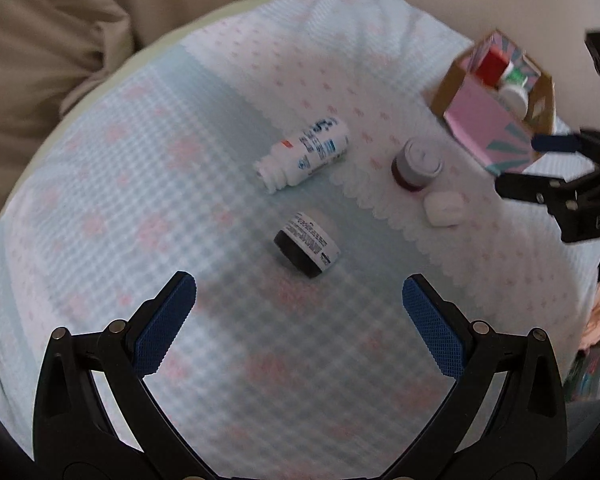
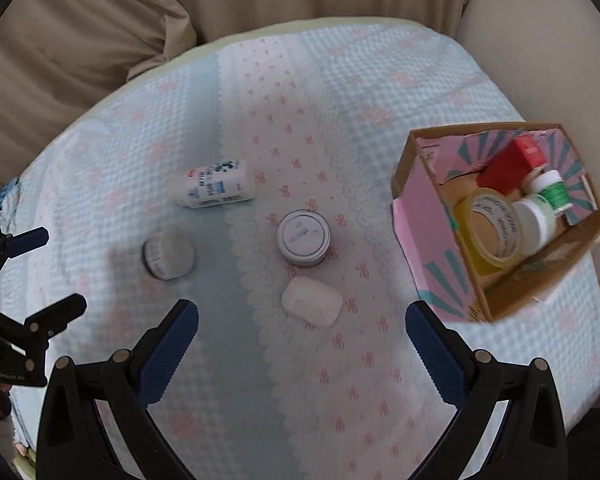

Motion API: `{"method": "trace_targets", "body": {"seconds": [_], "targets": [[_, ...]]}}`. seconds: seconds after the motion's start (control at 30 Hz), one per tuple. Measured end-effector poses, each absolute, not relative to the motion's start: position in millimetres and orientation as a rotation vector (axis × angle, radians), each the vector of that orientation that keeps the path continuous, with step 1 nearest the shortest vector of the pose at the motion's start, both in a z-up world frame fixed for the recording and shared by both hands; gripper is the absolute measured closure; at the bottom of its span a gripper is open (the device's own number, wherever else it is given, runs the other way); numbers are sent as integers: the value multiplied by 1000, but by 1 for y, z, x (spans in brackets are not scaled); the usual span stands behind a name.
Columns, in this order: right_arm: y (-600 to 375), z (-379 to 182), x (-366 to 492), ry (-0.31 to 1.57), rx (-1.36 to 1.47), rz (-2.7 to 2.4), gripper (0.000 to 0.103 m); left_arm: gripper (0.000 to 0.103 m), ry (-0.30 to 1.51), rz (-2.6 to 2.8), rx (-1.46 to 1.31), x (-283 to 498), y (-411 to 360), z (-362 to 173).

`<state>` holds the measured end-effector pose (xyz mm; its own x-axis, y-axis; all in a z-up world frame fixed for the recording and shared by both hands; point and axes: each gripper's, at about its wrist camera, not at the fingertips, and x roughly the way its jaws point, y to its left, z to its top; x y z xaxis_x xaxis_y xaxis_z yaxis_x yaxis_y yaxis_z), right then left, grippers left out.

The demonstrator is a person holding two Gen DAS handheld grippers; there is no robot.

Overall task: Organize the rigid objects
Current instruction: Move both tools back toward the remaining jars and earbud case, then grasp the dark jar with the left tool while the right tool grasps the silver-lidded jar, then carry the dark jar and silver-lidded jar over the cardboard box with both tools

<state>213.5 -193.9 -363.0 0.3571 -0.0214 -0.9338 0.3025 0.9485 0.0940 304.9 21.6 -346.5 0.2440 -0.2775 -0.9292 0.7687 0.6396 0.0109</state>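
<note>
Fingers [image 1: 168,320] of the left gripper [image 1: 299,322] stand spread wide above the quilt [image 1: 180,160] with nothing between them. Using the purple jar [image 1: 417,164] as landmark in the left wrist view: the white bottle [image 1: 303,155] lies on its side to the jar's left, well apart from it; the black-bottomed tub [image 1: 307,245] lies tipped over nearer the camera and left of the jar; the small white case [image 1: 445,209] sits just beside the jar on its near right. Beyond the jar to the right stands the pink box [image 1: 496,120], open-topped, with a red carton and white-capped containers inside. The right gripper [image 1: 540,168] hangs just right of that box, its fingers apart.

From the right wrist view, the right gripper [image 2: 302,346] also shows blue fingers [image 2: 434,354] wide apart, gripping nothing. The purple jar [image 2: 304,238] stands upright mid-quilt. Just in front of it lies the small white case [image 2: 312,306]; left of it the black-bottomed tub [image 2: 168,254]; farther back-left the white bottle [image 2: 217,189]. Right of the jar, the pink box [image 2: 424,216] contains a tape roll [image 2: 486,228], a red carton [image 2: 512,164] and a green-labelled bottle [image 2: 550,192]. The left gripper [image 2: 40,272] shows at the far left edge.
</note>
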Motion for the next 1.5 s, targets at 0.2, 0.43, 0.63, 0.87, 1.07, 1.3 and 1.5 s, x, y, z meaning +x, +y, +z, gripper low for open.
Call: {"method": "trace_targets", "body": {"seconds": [0.2,0.43,0.63,0.87,1.07,1.3,1.5], "targets": [[-205,-407,245,1221,267,-223,0,0,1061,-841,690,312,0,-393],[-208,-445,277,1251,247,-206,6,10,1020,-942,858,316,-21,-433],[-209,-460,290,1270,213,-206,11,22,1021,-1011,896,317,-31,-447],[-213,-476,299,1298,232,-192,30,29,1044,-1048,905,314,-42,-455],[-213,-483,305,1304,227,-161,52,42,1092,-1031,831,326,-44,-454],[-208,-477,300,1297,244,-162,53,42,1136,-980,723,330,-31,-445],[-195,-458,290,1271,259,-151,53,43,1196,-912,551,333,-8,-425]]}}
